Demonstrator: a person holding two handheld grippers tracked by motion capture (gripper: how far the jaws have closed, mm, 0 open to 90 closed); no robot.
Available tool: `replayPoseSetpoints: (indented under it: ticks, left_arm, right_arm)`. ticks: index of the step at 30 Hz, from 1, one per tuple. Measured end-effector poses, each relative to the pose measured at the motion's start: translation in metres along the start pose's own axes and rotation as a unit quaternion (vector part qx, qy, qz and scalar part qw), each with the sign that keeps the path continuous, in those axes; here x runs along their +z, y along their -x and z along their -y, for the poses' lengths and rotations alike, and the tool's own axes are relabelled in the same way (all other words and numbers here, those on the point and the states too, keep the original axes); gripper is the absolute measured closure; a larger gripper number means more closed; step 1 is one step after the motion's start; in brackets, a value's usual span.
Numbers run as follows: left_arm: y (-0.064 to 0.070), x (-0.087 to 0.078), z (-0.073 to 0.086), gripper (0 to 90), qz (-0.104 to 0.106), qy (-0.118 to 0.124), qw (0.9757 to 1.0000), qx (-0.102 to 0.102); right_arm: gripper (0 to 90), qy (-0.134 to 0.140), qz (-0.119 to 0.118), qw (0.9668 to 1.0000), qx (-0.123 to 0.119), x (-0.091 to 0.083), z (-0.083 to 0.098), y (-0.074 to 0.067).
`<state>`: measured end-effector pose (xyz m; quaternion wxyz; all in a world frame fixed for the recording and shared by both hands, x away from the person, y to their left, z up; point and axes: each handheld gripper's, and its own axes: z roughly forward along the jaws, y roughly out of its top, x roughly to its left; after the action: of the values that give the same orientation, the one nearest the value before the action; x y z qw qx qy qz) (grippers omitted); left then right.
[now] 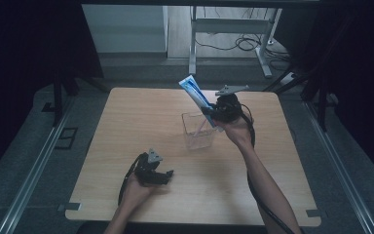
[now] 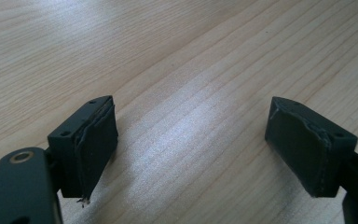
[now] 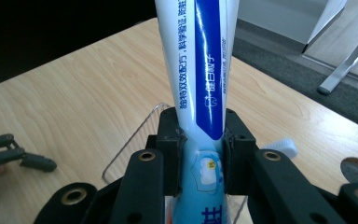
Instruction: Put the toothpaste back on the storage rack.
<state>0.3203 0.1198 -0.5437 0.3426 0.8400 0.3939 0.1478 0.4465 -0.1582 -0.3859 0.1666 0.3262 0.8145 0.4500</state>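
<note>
A blue and white toothpaste tube (image 1: 195, 91) slants up and to the left above the table, and my right gripper (image 1: 213, 113) is shut on its lower part. In the right gripper view the tube (image 3: 200, 70) rises between the two black pads (image 3: 171, 135), which press on both its sides. Just below it stands a clear plastic box (image 1: 197, 130), whose rim (image 3: 130, 140) curves under the jaws. My left gripper (image 1: 161, 176) rests low near the table's front, left of centre. Its jaws stand wide apart over bare wood (image 2: 191, 135) with nothing between them.
The wooden table (image 1: 126, 141) has open surface to the left and front of the box. A white toothbrush head (image 3: 282, 147) lies by the box on the right. Beyond the far edge are metal desk legs (image 1: 192, 44) and floor cables (image 1: 243, 44).
</note>
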Motion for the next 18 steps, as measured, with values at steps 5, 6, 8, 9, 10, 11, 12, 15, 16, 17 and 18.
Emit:
replayPoseSetpoints:
  ticks: [5,6,8,9,10,11,12,15,16,17,18]
  left_arm:
    - [0.0,0.0,0.0,16.8,0.0,0.0,1.0,0.0]
    - [0.0,0.0,0.0,16.8,0.001,0.0,1.0,0.0]
    - [0.0,0.0,0.0,16.8,0.001,-0.001,1.0,0.0]
    - [0.0,0.0,0.0,16.8,0.0,-0.002,1.0,0.001]
    - [0.0,0.0,0.0,16.8,0.0,-0.002,1.0,0.001]
    - [0.0,0.0,0.0,16.8,0.0,-0.002,1.0,0.001]
    - [0.0,0.0,0.0,16.8,0.001,-0.001,1.0,0.0]
    - [0.0,0.0,0.0,16.8,0.0,-0.002,1.0,0.001]
    - [0.0,0.0,0.0,16.9,0.0,-0.002,1.0,0.001]
    - [0.0,0.0,0.0,16.8,0.001,-0.001,1.0,0.0]
    - [0.0,0.0,0.0,16.8,0.0,-0.001,1.0,0.0]
  right_arm:
    - [72.7,0.002,0.002,1.0,-0.002,0.01,-0.003,0.0]
    - [72.7,0.002,0.003,1.0,-0.002,0.013,-0.003,0.001]
    - [72.7,0.002,0.003,1.0,-0.003,0.018,-0.004,0.001]
    - [72.7,0.002,0.003,1.0,-0.003,0.02,-0.004,0.001]
    - [72.7,0.001,0.005,1.0,-0.005,0.023,-0.004,0.001]
    - [72.7,0.0,0.005,1.0,-0.006,0.026,-0.004,0.001]
    - [72.7,0.0,0.005,1.0,-0.007,0.029,-0.004,0.001]
    - [72.7,0.001,0.004,1.0,-0.009,0.035,-0.004,0.0]
    - [72.7,0.002,0.003,0.9999,-0.009,0.038,-0.003,0.0]
    - [72.7,0.001,0.003,0.9999,-0.01,0.04,-0.002,0.0]
    - [72.6,0.0,0.002,0.9999,-0.011,0.042,-0.001,0.0]
